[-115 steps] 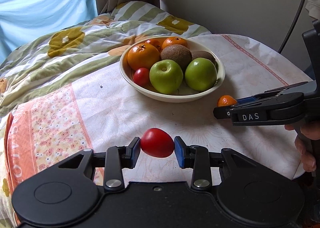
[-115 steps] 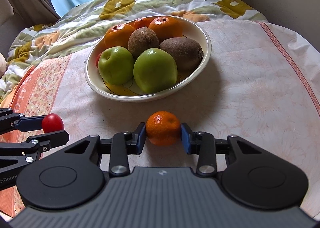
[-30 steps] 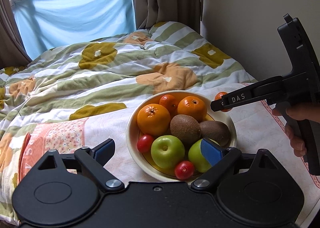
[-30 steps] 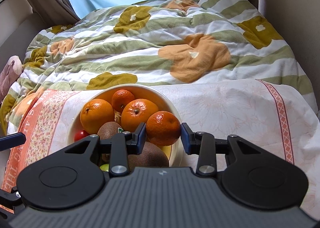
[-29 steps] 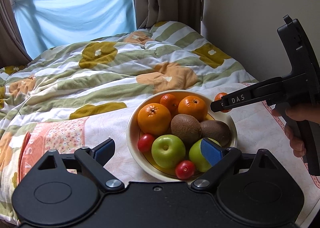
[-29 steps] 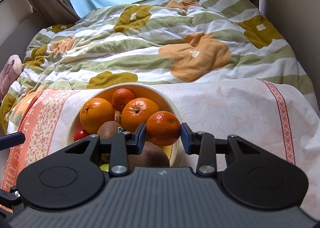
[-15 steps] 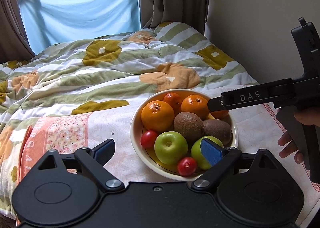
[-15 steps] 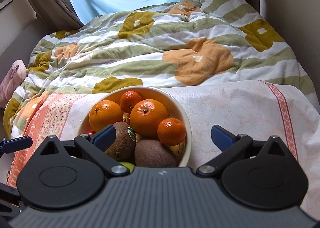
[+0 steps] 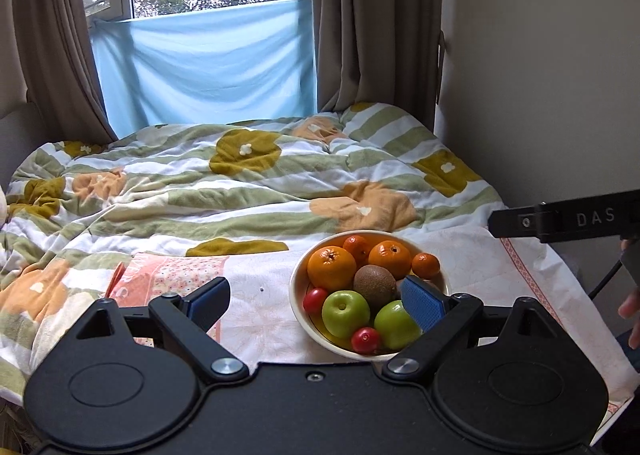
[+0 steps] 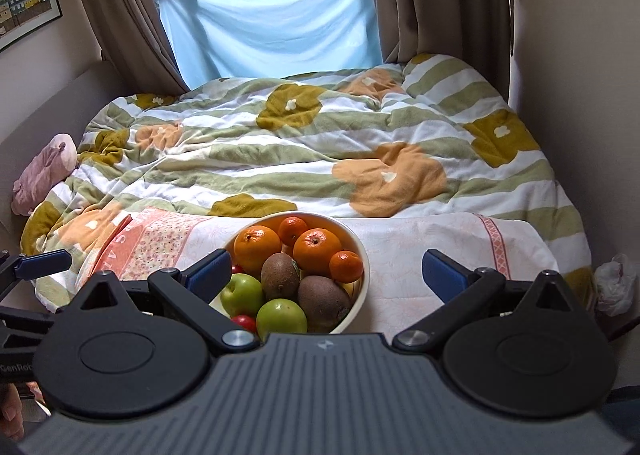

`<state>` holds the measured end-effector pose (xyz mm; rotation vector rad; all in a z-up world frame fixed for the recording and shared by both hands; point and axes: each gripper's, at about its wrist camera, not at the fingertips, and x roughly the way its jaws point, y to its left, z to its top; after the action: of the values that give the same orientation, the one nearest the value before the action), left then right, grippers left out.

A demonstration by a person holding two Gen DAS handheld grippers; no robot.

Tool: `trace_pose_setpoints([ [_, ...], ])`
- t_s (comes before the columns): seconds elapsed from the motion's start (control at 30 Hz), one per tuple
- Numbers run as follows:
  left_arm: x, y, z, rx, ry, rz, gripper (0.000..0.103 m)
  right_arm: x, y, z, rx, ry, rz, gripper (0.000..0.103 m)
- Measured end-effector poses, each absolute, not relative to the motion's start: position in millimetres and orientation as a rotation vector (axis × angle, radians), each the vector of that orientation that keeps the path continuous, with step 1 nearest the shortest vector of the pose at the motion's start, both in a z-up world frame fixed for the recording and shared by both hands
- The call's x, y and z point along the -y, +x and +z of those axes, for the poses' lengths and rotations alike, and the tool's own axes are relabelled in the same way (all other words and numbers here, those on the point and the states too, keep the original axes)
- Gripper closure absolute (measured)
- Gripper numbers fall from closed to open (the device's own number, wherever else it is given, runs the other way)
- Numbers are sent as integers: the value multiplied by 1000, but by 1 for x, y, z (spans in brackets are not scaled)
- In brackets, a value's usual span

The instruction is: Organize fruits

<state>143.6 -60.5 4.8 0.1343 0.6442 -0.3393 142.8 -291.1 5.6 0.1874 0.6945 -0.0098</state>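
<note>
A cream bowl (image 9: 297, 303) (image 10: 360, 251) stands on a cloth-covered table and holds oranges, kiwis, green apples and small tomatoes. The small mandarin (image 9: 425, 265) (image 10: 346, 266) lies at the bowl's right rim. A small red tomato (image 9: 366, 339) sits at its near edge. My left gripper (image 9: 316, 301) is open and empty, raised above and in front of the bowl. My right gripper (image 10: 326, 271) is open wide with nothing between its fingers, also high above the bowl. Its finger (image 9: 560, 218) shows at the right of the left wrist view.
A pale floral tablecloth (image 9: 476, 259) with an orange patterned band (image 10: 160, 239) covers the table. Behind it lies a bed with a flowered quilt (image 10: 312, 151), curtains and a blue sheet over the window. A wall stands close on the right. A person's fingers (image 9: 630, 307) show at the right edge.
My right gripper opened and left the mandarin in the bowl at its right rim. Both grippers then rose and drew back, so the bowl looks smaller and lower.
</note>
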Motion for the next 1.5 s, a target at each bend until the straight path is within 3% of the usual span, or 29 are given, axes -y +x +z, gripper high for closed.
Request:
trace_pose_setpoints([
  [0.2, 52, 104, 30, -594, 113, -295, 0, 283, 81, 32, -683, 141, -62, 0],
  [0.6, 43, 33, 35, -590, 132, -259, 0, 269, -13, 33, -707, 71, -163, 0],
  [1.5, 38, -2, 33, -593, 108, -249, 0, 262, -46, 29, -720, 80, -175, 0],
])
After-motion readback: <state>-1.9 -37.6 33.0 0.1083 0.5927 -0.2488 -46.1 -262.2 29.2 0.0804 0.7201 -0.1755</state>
